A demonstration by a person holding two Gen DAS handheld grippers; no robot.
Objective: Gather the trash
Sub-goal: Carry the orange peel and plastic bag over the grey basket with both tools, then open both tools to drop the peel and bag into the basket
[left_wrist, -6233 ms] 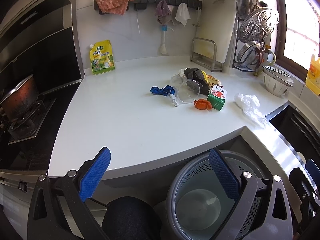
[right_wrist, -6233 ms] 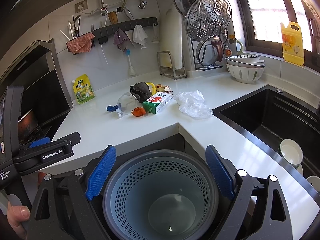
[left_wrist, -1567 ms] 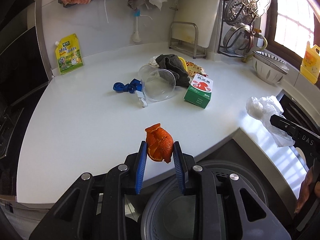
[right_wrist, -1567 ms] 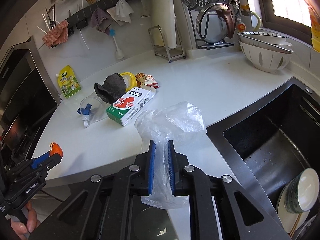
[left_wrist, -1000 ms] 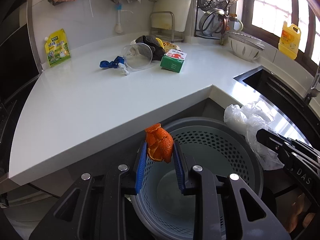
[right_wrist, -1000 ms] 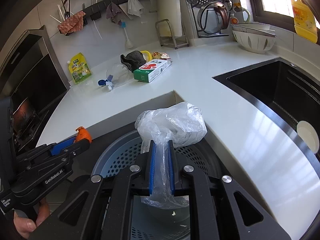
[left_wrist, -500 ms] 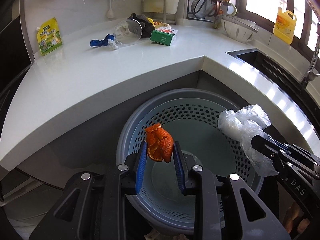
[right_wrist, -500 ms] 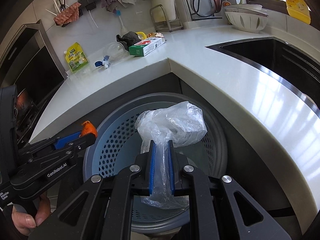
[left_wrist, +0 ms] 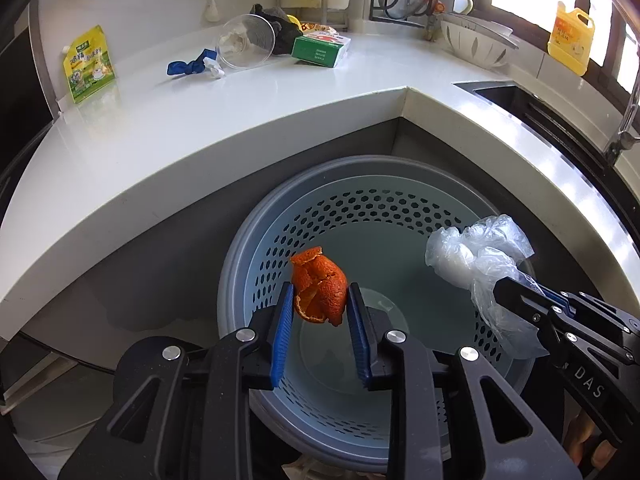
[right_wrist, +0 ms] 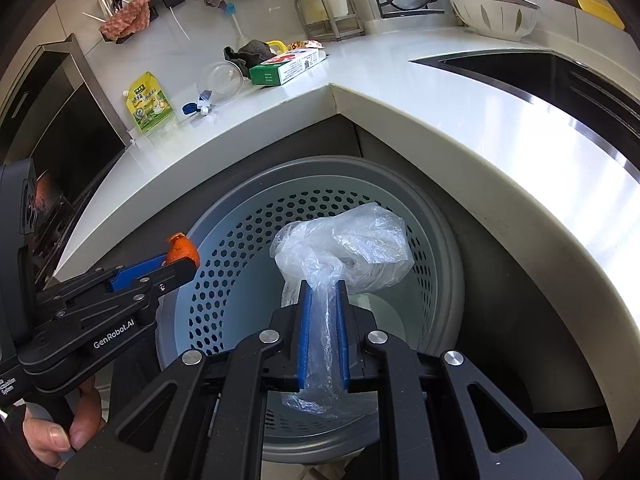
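My left gripper [left_wrist: 320, 308] is shut on an orange peel [left_wrist: 319, 292] and holds it above the open grey perforated trash bin [left_wrist: 240, 264]. My right gripper [right_wrist: 322, 312] is shut on a crumpled clear plastic bag [right_wrist: 344, 252], also held over the bin [right_wrist: 444, 248]. The bag [left_wrist: 476, 256] and the right gripper [left_wrist: 532, 300] show at the right of the left wrist view. The peel [right_wrist: 182, 250] and left gripper [right_wrist: 176, 264] show at the left of the right wrist view. The bin looks empty inside.
On the white counter [left_wrist: 200, 120] lie a clear plastic cup [left_wrist: 246, 42], a blue wrapper [left_wrist: 188, 67], a green and red carton [left_wrist: 320, 50], a dark cloth [left_wrist: 280, 20] and a yellow pouch [left_wrist: 88, 64]. A black sink [right_wrist: 560, 76] is at the right. A stove is at the left.
Both grippers have come from the counter to over the bin and moved lower and closer to its opening, each still holding its piece of trash.
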